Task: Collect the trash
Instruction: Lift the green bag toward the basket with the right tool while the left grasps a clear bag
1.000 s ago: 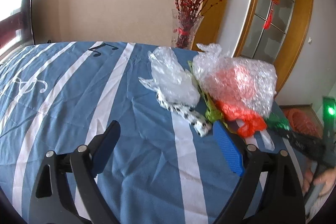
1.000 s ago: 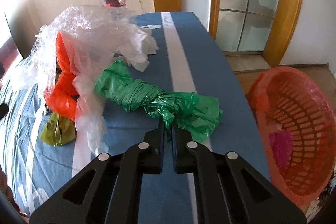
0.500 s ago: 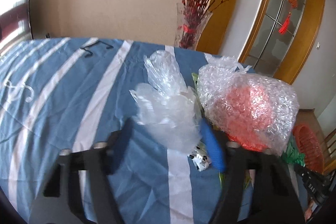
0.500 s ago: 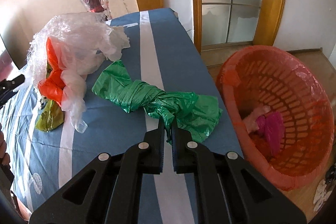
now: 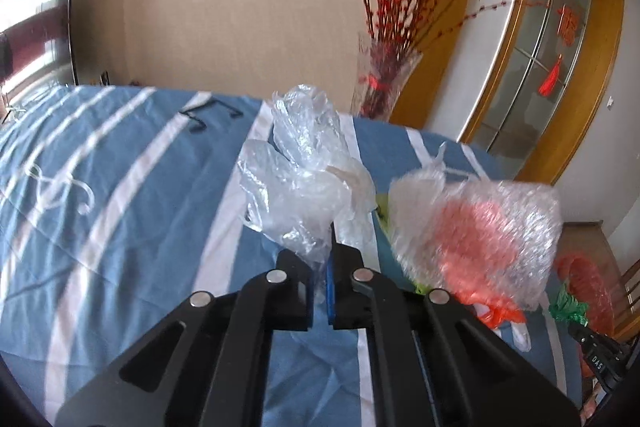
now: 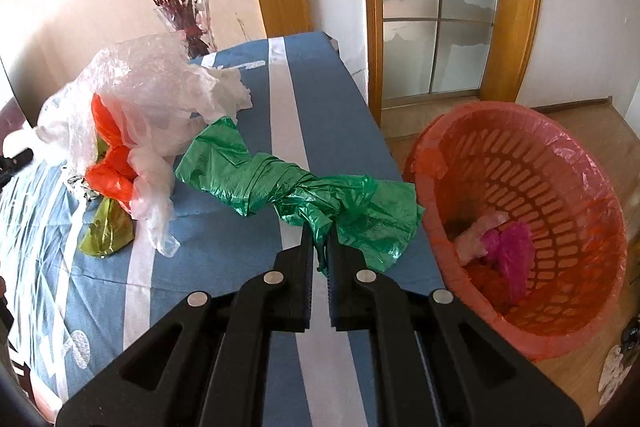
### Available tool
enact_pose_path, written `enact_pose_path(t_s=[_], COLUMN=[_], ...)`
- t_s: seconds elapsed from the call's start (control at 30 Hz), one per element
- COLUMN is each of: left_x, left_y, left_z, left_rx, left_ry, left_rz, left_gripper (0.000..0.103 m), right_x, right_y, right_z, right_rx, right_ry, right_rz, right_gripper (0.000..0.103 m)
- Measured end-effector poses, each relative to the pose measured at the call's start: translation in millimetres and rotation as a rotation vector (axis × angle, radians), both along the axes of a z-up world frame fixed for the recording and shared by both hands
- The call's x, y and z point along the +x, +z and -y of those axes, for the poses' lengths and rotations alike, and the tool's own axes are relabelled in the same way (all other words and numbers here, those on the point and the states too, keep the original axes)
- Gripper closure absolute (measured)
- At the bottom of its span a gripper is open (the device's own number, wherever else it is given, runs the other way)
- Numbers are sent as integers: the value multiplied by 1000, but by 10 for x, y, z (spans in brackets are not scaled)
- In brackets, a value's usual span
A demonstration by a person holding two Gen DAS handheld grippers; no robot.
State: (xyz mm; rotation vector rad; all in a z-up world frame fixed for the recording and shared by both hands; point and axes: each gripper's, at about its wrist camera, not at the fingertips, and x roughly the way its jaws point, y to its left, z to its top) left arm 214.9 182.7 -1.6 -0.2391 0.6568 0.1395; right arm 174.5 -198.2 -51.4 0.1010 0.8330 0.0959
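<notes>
The left gripper [image 5: 320,259] pinches the clear plastic bag [image 5: 308,171] at twelve o'clock, while the right gripper [image 6: 320,251] clamps the green plastic bag [image 6: 296,187], the orange basket [image 6: 516,219] at three o'clock.

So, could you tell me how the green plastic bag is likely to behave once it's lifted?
The green plastic bag looks thin and crumpled, so it will probably hang limp from the right gripper. It seems very light. Its twisted tail may drag across the blue tablecloth.

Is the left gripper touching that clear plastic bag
Touching. The left wrist view shows the left gripper shut on the clear plastic bag, film pinched between its fingers.
</notes>
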Motion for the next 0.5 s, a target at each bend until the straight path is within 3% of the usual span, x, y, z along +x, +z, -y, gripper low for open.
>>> enact_pose_path(t_s=[0.23, 0.5], left_x=[-176, -349], left_y=[297, 556], left_z=[69, 449], left_rx=[3, 1], left_ry=[-23, -120], left_rz=[61, 116], left_gripper=[97, 97], right_x=[-85, -216], right_y=[133, 323], right_z=[29, 132], right_rx=[3, 14], right_ry=[-4, -21], right_rz=[35, 84], right_gripper=[96, 96])
